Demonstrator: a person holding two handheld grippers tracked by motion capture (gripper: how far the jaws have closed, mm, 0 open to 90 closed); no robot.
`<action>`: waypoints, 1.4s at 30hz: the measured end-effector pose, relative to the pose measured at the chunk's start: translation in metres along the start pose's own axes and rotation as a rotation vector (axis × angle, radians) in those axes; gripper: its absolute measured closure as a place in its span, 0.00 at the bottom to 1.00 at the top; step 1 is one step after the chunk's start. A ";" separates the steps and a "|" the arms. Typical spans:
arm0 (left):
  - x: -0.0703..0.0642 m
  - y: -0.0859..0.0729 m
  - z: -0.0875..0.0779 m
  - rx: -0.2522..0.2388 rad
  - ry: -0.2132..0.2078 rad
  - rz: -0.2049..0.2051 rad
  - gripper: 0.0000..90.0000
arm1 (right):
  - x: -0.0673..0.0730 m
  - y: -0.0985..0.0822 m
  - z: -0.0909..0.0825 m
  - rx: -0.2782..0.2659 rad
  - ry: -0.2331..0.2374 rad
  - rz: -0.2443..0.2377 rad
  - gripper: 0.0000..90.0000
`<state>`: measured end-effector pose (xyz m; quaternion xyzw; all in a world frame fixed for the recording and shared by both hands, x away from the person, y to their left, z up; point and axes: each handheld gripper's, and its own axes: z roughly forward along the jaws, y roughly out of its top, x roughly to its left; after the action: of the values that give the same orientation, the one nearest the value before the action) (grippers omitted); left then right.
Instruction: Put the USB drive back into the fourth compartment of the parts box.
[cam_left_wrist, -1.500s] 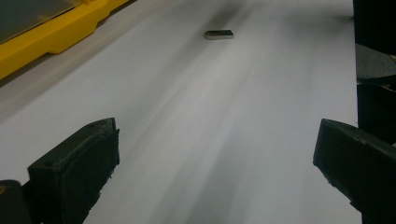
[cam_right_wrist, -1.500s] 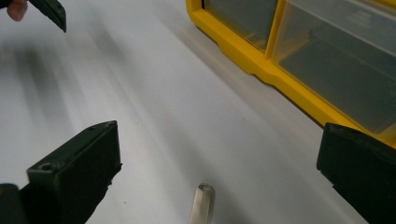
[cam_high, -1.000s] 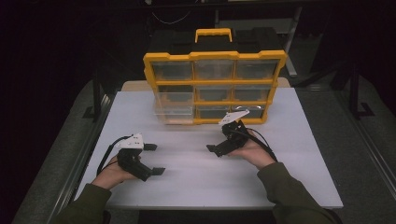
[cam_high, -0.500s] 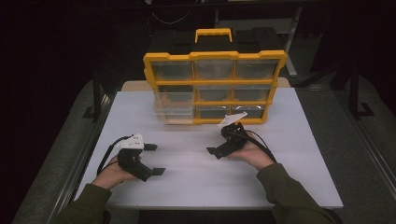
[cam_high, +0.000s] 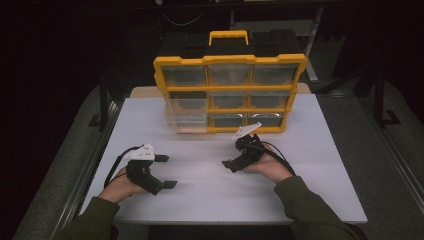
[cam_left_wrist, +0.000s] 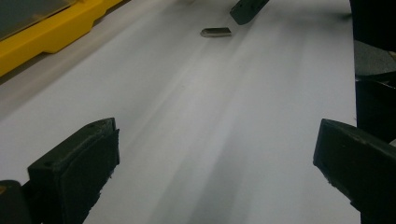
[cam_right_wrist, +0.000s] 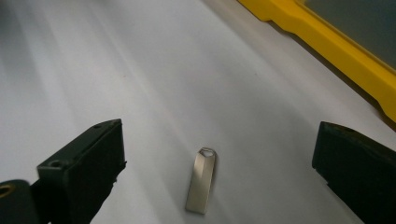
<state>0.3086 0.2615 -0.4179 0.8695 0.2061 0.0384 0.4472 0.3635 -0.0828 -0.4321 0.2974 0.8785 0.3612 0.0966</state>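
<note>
A small silver metal stick (cam_right_wrist: 201, 181), like a USB drive, lies flat on the white table (cam_high: 310, 190). My right gripper (cam_right_wrist: 219, 140) hovers just over it, open, with the stick between its wide-set jaws and touching neither. In the high view my right gripper (cam_high: 233, 155) is right of centre, in front of the yellow drawer organizer (cam_high: 230, 92). My left gripper (cam_high: 165, 171) rests open at the front left with nothing in it. From the left gripper view (cam_left_wrist: 215, 140) the silver stick (cam_left_wrist: 216, 32) lies far ahead, under one jaw tip of the right gripper (cam_left_wrist: 247, 7).
The organizer's two lower left clear drawers (cam_high: 186, 114) are pulled out a little toward me. Its yellow base (cam_right_wrist: 327, 37) runs close past the right gripper. Dark floor and metal frames surround the table. White tabletop lies between the two hands.
My right gripper has eased slightly down and toward me over the silver stick. The left gripper has stayed where it was.
</note>
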 end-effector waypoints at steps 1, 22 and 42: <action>0.000 0.000 0.000 -0.001 0.001 0.003 0.00 | 0.000 0.000 0.000 0.006 0.002 0.001 0.03; -0.001 -0.001 0.001 -0.001 0.005 0.007 0.00 | 0.004 -0.006 0.005 0.084 0.017 -0.028 0.57; 0.000 -0.001 -0.001 -0.010 0.008 0.003 0.00 | 0.008 -0.008 0.009 0.138 0.013 -0.069 0.84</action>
<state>0.3084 0.2625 -0.4183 0.8674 0.2066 0.0436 0.4506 0.3575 -0.0771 -0.4439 0.2707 0.9116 0.2982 0.0824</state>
